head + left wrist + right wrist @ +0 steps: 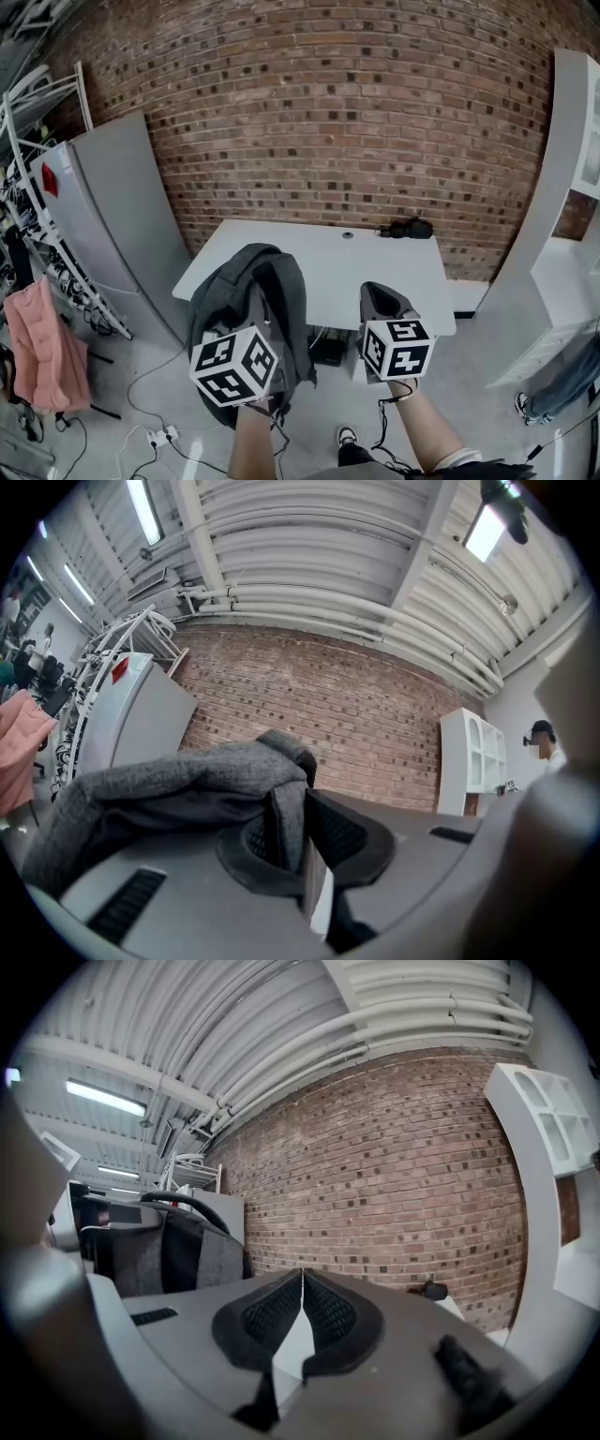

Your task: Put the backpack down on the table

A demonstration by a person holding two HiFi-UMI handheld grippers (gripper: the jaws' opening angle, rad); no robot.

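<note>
Backpack: the grey backpack [253, 309] hangs in the air from the left gripper, at the near left corner of the table. It does not look set down yet.
Table: the white table [328, 262] stands against the brick wall. Most of its top is bare, with only a small black thing [405, 228] at the far edge.
Left gripper: the left gripper [302, 841] has its jaws nearly together and pinches a fold of the grey cloth near the top of the bag.
Right gripper: the right gripper [301, 1312] has its jaws pressed together with nothing in them. It floats beside the bag, on the right.
How the bag feels: it looks soft and floppy, because the cloth sags and folds where it is pinched. It does not look full, so I think it is not very heavy. It is not slippery and it will not break.
Where to hold: the black loop handle on top, or a thick strap, looks like the best place. A thin fold of cloth may slide out.
Which way it points: the top with the loop is up and the bottom hangs down.
Long side: it runs up and down, so the bag may flop over once it sits on the table.
</note>
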